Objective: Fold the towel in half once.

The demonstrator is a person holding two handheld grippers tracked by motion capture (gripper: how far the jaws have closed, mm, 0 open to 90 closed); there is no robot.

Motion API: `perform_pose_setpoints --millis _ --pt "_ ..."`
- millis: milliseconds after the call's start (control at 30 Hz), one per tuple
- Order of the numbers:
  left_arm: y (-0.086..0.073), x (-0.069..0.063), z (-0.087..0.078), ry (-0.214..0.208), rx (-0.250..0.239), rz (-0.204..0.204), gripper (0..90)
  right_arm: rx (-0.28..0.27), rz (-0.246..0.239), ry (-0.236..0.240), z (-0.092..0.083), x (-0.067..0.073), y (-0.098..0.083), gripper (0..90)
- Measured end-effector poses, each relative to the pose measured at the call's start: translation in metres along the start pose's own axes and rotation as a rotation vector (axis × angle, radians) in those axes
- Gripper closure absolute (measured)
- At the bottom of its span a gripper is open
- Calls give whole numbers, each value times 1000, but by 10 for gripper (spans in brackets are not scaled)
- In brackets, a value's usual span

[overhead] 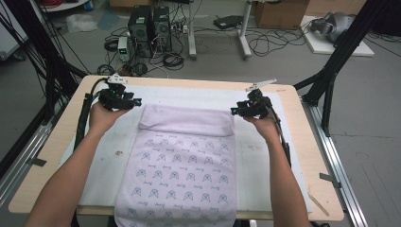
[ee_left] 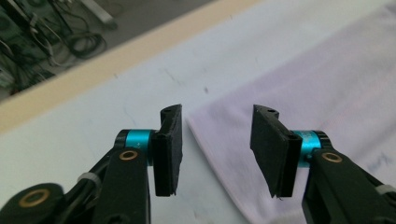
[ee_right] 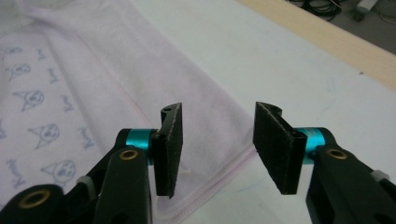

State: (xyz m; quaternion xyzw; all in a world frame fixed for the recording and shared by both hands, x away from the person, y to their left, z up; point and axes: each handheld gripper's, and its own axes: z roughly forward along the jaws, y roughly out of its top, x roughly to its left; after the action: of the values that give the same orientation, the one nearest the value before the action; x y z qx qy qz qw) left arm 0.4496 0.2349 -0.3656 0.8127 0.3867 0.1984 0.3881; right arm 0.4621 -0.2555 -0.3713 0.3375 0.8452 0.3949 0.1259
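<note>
A pale lilac towel (overhead: 182, 165) printed with small cartoon figures lies flat on the white mat (overhead: 108, 156) that covers the wooden worktop (overhead: 42, 175). Its far edge is folded back toward the person, so a plain unprinted band runs across the far end of the towel, while its near end hangs over the worktop's near edge.

The left gripper (overhead: 137, 102) hovers just beyond the towel's far left corner, held in the person's left hand (overhead: 101, 117). In the left gripper view (ee_left: 215, 149) its jaws stand moderately apart with nothing between the pads — the towel's corner lies on the mat below the gap, untouched.

The right gripper (overhead: 235, 111) sits just beside the towel's far right corner, held in the right hand (overhead: 265, 126). In the right gripper view (ee_right: 217, 149) the jaws are likewise parted and empty; the folded corner of the towel, with its stitched hem, lies flat beneath them on the mat.

Both forearms reach in along either side of the towel. Beyond the worktop, past the towel's far end, computer towers (overhead: 150, 28) and loose cables (overhead: 265, 40) sit on the grey floor, and black frame legs (overhead: 338, 56) stand off to each side.
</note>
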Motion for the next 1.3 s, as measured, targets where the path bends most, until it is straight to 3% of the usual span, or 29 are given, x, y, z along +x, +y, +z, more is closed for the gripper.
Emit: perform_pose_setpoints --millis 233,433,533,600,700,767,833,933,1033,1167,1300 --pt "-40 -13 7 -125 25 9 480 4 3 52 6 15 -27 470" --pt "-47 -21 11 -221 41 28 427 -7 6 90 10 27 -38 437" --pt "-47 -24 14 -221 33 39 417 15 11 97 15 29 -43 428" --pt "-48 -25 18 -219 60 54 426 18 24 103 18 29 -48 425" --pt "-51 -28 25 -226 99 74 526 34 39 116 23 29 -54 432" --pt "-52 -30 28 -227 119 91 652 43 29 121 27 30 -57 484" --pt "-52 -33 29 -231 129 112 786 54 22 127 29 32 -58 624" --pt "-51 -36 26 -220 125 127 860 56 -11 132 29 35 -60 804" --pt "-47 -35 15 -219 90 123 867 17 -21 145 21 37 -59 860" --pt "-47 -34 -11 -216 3 112 872 -57 -32 154 0 41 -54 867" --pt "-58 -43 -40 -226 -43 131 873 -113 -74 164 -27 58 -55 869"
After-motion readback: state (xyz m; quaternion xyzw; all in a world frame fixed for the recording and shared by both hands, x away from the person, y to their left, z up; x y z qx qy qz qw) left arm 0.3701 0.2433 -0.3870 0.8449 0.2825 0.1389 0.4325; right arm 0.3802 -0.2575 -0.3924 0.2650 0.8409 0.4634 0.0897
